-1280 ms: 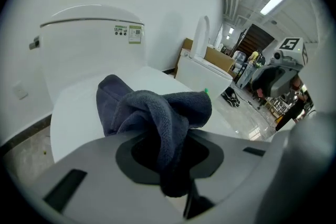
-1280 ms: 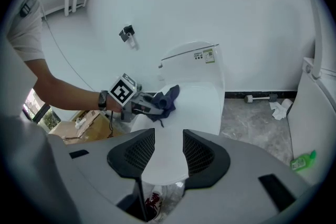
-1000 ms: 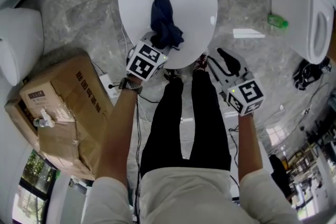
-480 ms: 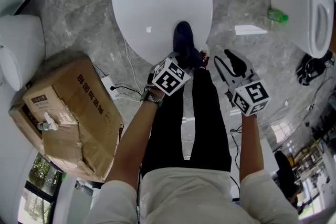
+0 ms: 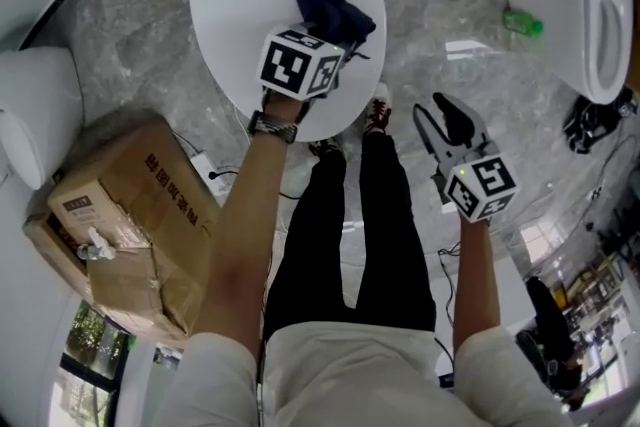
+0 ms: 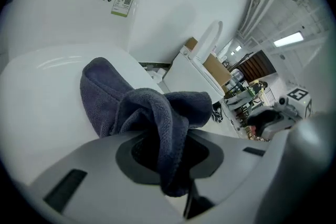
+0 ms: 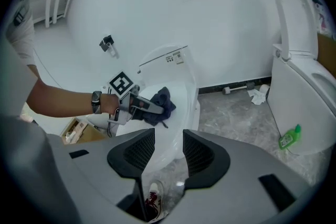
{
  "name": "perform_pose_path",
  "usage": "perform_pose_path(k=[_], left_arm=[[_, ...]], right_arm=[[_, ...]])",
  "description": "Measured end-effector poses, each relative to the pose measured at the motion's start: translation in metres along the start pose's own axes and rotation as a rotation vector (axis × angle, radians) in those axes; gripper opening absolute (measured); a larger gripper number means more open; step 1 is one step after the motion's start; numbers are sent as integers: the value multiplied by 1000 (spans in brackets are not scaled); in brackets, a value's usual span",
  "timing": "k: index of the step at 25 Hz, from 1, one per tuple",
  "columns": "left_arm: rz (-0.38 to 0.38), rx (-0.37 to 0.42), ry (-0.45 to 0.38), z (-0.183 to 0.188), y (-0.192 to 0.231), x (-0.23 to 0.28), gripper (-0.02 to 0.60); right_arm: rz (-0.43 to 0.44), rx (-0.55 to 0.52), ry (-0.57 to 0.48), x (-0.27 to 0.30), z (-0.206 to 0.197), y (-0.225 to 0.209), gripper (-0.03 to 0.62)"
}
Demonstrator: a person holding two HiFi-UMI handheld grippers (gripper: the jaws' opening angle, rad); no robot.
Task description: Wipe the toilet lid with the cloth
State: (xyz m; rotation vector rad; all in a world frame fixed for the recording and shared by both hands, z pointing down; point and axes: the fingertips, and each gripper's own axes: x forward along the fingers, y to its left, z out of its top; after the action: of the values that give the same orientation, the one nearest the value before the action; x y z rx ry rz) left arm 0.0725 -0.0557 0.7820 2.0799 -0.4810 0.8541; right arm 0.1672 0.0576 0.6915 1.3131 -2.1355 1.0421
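Head view. Your left gripper [image 5: 322,33], upper centre of the frame, is clamped on the bunched dark blue terry cloth [image 5: 336,3]. The cloth rests on the glossy white oval toilet lid [image 5: 240,25], near the lid's right edge. The lid's long axis runs from the top of the frame down toward your feet. Most of its bare surface lies to the left of the cloth and below it, so the coming stroke probably leads leftward or downward in the frame, cloth pressed flat on the lid.

Left gripper view. The cloth fills the gap between the jaws and drapes forward onto the lid.

Your right gripper [image 5: 440,118], right of centre, hangs over the grey marbled floor [image 5: 450,15], well apart from the lid. Its jaws are spread wide with nothing between them. The left hand is the nearer one.
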Motion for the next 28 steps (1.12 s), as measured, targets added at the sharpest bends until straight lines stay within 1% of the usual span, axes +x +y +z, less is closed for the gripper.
perform_pose_path(k=[5, 10, 12, 15, 17, 19, 21, 24, 25, 26, 28], left_arm=[[-5, -26, -2, 50, 34, -1, 78], [5, -62, -6, 87, 56, 4, 78], [5, -85, -20, 105, 64, 8, 78], [31, -130, -61, 134, 76, 15, 78], [41, -152, -72, 142, 71, 23, 78], [34, -150, -58, 138, 56, 34, 78], [24, -133, -30, 124, 37, 44, 78], [2, -91, 39, 88, 4, 56, 78], [-10, -91, 58, 74, -7, 59, 78], [-25, -107, 71, 61, -17, 60, 78], [-57, -179, 81, 34, -32, 59, 78]], right_arm=[[6, 7, 6, 5, 5, -12, 183], [9, 0, 14, 2, 12, -28, 183], [2, -16, 20, 0, 15, -36, 183], [1, -33, 24, -3, 18, -50, 183], [5, -29, 31, -6, 14, -57, 182], [1, -22, 35, -9, 10, -64, 181], [-4, -12, 31, -11, 9, -67, 182], [-1, -9, 27, -13, 7, -68, 183], [1, -11, 26, -15, 7, -68, 183], [1, -11, 23, -16, 7, -68, 183], [-2, -10, 15, -19, 5, -67, 183]])
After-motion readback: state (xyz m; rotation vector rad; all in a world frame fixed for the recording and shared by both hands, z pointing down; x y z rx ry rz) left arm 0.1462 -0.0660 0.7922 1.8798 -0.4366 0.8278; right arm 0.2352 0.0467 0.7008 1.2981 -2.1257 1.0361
